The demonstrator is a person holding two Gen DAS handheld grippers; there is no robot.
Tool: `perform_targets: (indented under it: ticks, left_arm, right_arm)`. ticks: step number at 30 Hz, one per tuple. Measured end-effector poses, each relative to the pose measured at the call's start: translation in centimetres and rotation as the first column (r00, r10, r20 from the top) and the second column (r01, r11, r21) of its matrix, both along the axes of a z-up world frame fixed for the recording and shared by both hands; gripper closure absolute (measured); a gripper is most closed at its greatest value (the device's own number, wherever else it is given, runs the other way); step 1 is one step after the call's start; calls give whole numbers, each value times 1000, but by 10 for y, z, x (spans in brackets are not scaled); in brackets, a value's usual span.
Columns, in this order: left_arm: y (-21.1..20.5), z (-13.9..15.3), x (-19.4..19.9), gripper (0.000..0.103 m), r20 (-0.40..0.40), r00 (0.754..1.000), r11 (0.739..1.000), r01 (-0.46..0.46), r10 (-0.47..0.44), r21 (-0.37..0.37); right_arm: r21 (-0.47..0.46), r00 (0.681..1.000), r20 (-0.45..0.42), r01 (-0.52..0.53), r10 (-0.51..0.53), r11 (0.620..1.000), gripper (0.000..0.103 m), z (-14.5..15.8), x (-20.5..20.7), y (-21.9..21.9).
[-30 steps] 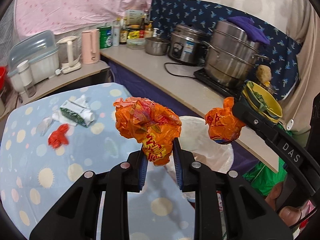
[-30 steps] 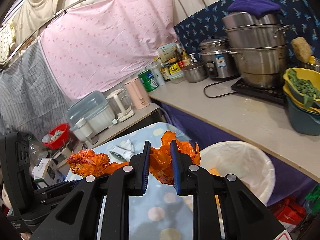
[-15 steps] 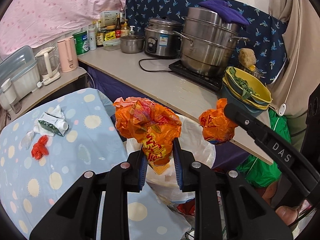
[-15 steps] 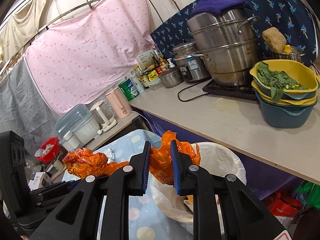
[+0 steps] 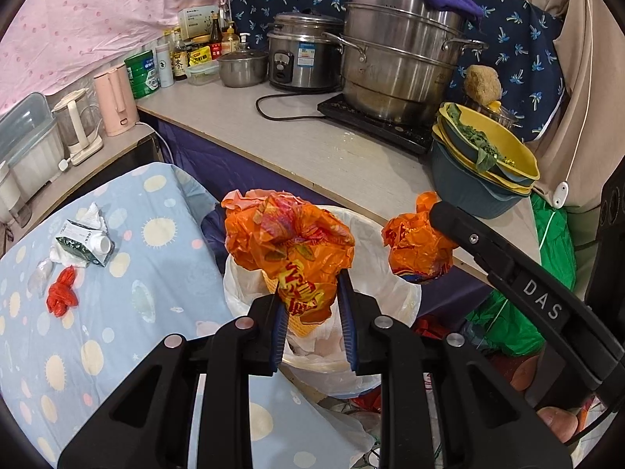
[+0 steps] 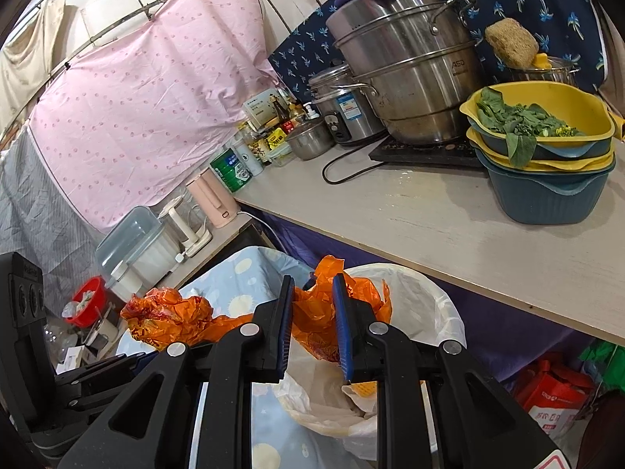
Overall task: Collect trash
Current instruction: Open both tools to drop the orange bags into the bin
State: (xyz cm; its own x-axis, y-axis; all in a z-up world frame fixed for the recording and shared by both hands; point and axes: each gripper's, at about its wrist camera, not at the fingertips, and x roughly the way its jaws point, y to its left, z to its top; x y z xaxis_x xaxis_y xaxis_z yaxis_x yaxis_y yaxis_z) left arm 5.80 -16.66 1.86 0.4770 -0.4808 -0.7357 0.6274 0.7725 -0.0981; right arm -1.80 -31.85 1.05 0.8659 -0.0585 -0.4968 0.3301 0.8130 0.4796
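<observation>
Left gripper (image 5: 310,305) clamps a crumpled orange wrapper (image 5: 291,246), right gripper (image 6: 312,312) pinches a second orange wrapper (image 6: 324,324); both hang over the white-lined trash bin (image 5: 375,242) beside the spotted blue tablecloth (image 5: 117,312).

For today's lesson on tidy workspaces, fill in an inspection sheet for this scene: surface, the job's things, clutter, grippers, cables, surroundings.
Surface: blue dotted tablecloth.
Job's things: two crumpled orange bags; white-lined trash bin beside the table.
Clutter: green carton, red scrap, white tissue on the cloth.
Grippers: left gripper shut on large orange bag; right gripper shut on small orange bag, both above the bin.
Cables: black cord on the counter.
Surroundings: steel pots, stacked basins.
</observation>
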Motion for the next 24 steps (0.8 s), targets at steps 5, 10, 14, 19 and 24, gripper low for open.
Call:
perform_targets:
  ticks: [5,10,14,19,24]
  left_arm:
    - [-8,-10,7,79,-17,1000,1000,-2,3,21]
    - [-16,-14,10,71,-12,1000,999,0,0,36]
    - [-17,-17,14,68,-23,999,999,-22,23,43]
    - [-15,-18,16,63,-24,999,998,-36,37,42]
    - [-14,-17,16,63,-19,999,998,-35,36,45]
  right_arm:
    - [6,1000,-21,8,-8,1000,83,-10,7,-6]
    - [3,999,-30,24,-23,1000,78,-14,11,-9]
    - [11,999,-20,48,-48,999,64,-12,9,-13]
    - [7,998,-16,57,-57,998,61,-10,7,-14]
    - [6,999,-18,52,-52,999,61,-10,8,-11]
